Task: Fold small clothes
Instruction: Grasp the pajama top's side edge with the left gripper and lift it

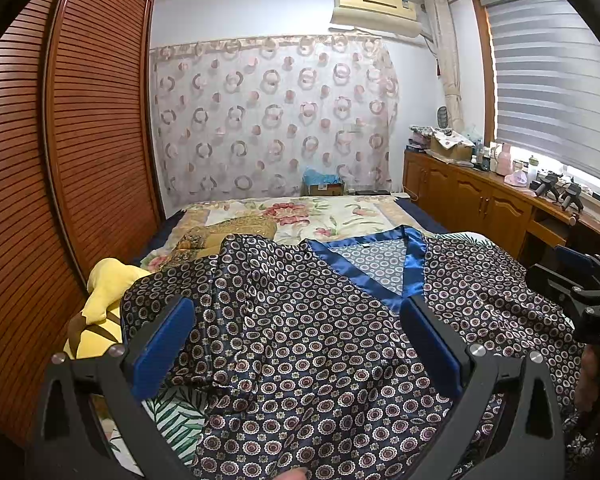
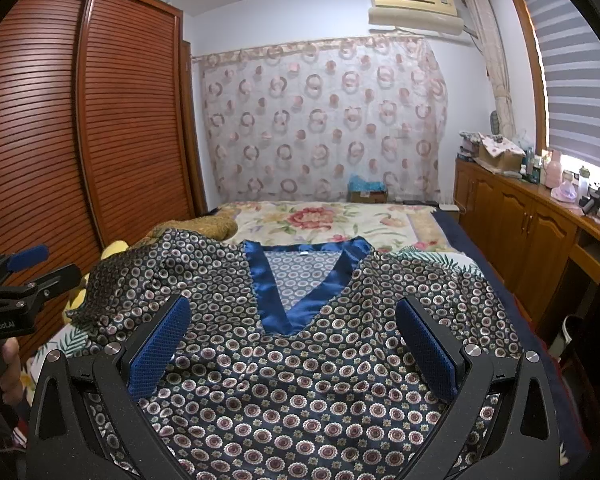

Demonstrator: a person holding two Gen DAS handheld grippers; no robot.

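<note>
A dark satin top (image 1: pixel 308 344) with a ring-flower print and a blue V-neck band (image 1: pixel 414 268) lies spread on the bed, neck away from me. It also shows in the right wrist view (image 2: pixel 300 368), V-neck (image 2: pixel 276 312) near the middle. Its left sleeve (image 2: pixel 148 276) is rumpled and partly folded inward. My left gripper (image 1: pixel 298 312) hovers open and empty over the left half of the top. My right gripper (image 2: pixel 294 312) hovers open and empty over the chest. Each gripper shows at the edge of the other's view, the right one (image 1: pixel 580 284) and the left one (image 2: pixel 28 272).
A floral bedspread (image 1: pixel 324 216) covers the bed. A yellow plush toy (image 1: pixel 104 304) lies at the left bed edge beside a slatted wooden wardrobe (image 1: pixel 60 160). A golden cushion (image 1: pixel 220 232) sits beyond the top. Wooden cabinets (image 2: pixel 520 224) with clutter line the right wall.
</note>
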